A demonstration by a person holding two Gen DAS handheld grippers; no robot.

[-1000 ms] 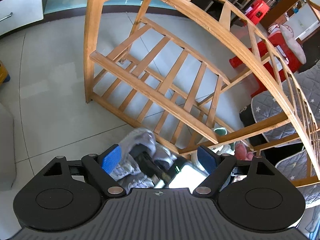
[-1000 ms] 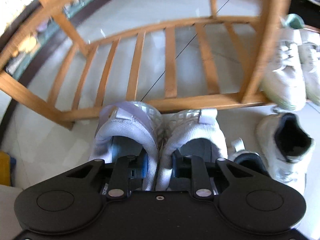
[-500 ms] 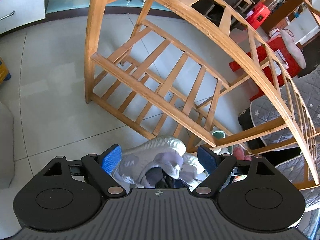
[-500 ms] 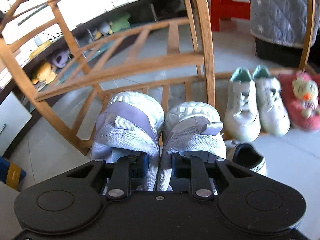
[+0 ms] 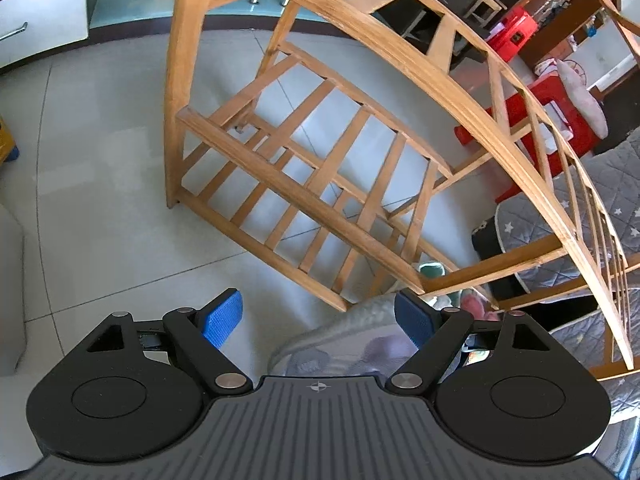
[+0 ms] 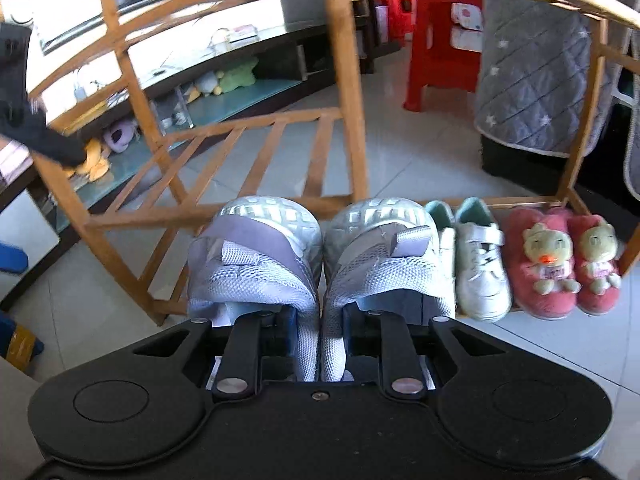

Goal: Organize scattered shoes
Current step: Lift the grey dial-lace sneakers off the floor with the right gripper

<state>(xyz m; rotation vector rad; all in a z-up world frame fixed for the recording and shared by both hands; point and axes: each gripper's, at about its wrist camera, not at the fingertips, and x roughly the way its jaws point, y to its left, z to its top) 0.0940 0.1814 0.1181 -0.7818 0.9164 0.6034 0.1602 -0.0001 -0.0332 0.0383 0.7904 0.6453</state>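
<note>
Right gripper (image 6: 320,344) clamped on the inner collars of a grey shoe pair (image 6: 316,256), toes toward twelve o'clock before the wooden rack (image 6: 348,92), left gripper (image 5: 318,316) spread wide, holding nothing, grey shoes at its five o'clock

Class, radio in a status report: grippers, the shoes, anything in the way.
Right gripper shut on grey sneaker pair. Left gripper open, empty. Wooden rack post dead ahead; white sneakers, pink slippers already on bottom shelf.

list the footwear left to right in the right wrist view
grey mesh sneakers held together in the right tool → white sneakers → pink plush slippers
</note>
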